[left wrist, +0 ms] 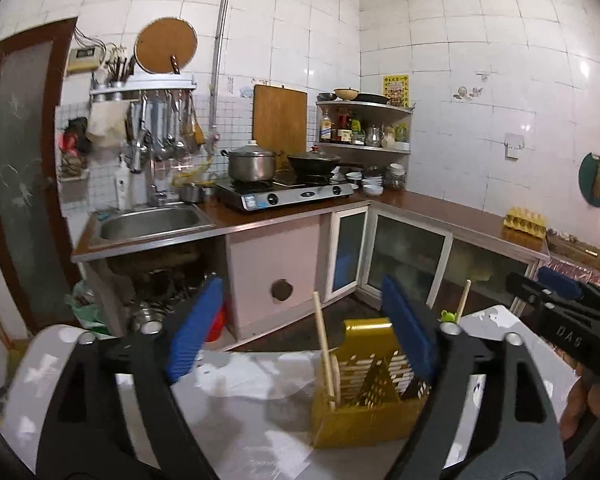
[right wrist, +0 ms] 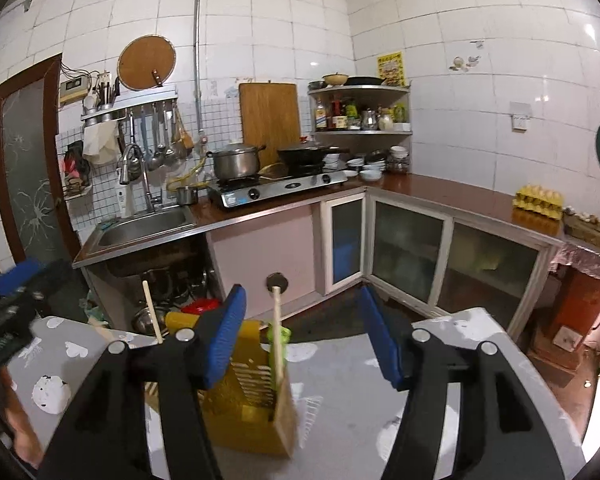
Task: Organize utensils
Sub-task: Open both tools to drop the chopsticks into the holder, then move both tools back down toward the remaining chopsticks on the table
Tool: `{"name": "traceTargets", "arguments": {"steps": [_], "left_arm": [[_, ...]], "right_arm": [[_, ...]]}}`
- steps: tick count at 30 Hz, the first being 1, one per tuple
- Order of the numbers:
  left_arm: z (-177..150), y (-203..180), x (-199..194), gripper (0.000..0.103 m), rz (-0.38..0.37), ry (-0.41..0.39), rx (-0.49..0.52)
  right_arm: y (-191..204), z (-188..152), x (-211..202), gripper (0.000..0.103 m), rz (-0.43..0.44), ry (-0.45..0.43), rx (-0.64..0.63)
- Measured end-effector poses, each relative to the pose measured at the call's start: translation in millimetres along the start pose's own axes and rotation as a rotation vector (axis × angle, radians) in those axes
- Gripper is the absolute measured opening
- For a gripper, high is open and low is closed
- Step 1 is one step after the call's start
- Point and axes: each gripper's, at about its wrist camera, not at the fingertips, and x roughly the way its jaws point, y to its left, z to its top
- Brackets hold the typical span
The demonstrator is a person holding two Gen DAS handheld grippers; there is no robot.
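- The left gripper (left wrist: 304, 336) has its blue fingers (left wrist: 196, 328) spread wide, with nothing between them.
- The right gripper (right wrist: 300, 336) has its fingers (right wrist: 224, 340) apart at a moderate gap, also holding nothing.
- A yellow slotted holder (left wrist: 364, 392) stands on the near surface (left wrist: 252, 420), which wears a grey cloth with white prints.
- In the left wrist view the holder sits toward the right finger, partly behind it; in the right wrist view it sits behind and below the left finger.
- Two pale wooden sticks (left wrist: 326, 356) rise from the holder, both tilted; whether they are chopsticks or spoon handles cannot be told.
- A small green-topped utensil (right wrist: 278, 334) pokes up at the far side of the holder, beside one stick.
- The right gripper shows at the right edge of the left wrist view; the left gripper shows at the left edge of the right wrist view.
- Far off, a counter runs along the tiled wall, carrying a sink (left wrist: 152, 222) on the left and a stove (left wrist: 288, 194) with a pot (left wrist: 252, 164) and a wok (left wrist: 314, 162).
- Ladles (left wrist: 168, 128) hang on a rack above the sink.
- An egg tray (left wrist: 526, 222) lies on the counter at the far right.
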Motion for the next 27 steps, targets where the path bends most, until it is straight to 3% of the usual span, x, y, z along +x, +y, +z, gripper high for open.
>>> {"name": "traceTargets", "arguments": {"steps": [2, 5, 10, 15, 19, 27], "left_arm": [[-2, 4, -21, 0.099, 0.026, -0.012, 0.013], [-14, 11, -46, 0.098, 0.077, -0.024, 0.042], [-49, 27, -64, 0.098, 0.112, 0.052, 0.024], [-87, 44, -66, 0.098, 0.118, 0.14, -0.03], [-122, 46, -60, 0.098, 0.137, 0.208, -0.018], [-166, 50, -42, 0.098, 0.142, 0.314, -0.065]], "right_arm": [[-6, -5, -16, 0.06, -0.025, 0.011, -0.005], [-11, -22, -35, 0.066, -0.059, 0.038, -0.013], [-17, -69, -49, 0.067, -0.091, 0.134, -0.002], [-16, -111, -47, 0.067, -0.107, 0.218, 0.004], [-16, -144, -41, 0.067, -0.127, 0.282, 0.035], [-9, -188, -29, 0.066, -0.152, 0.371, 0.03]]}}
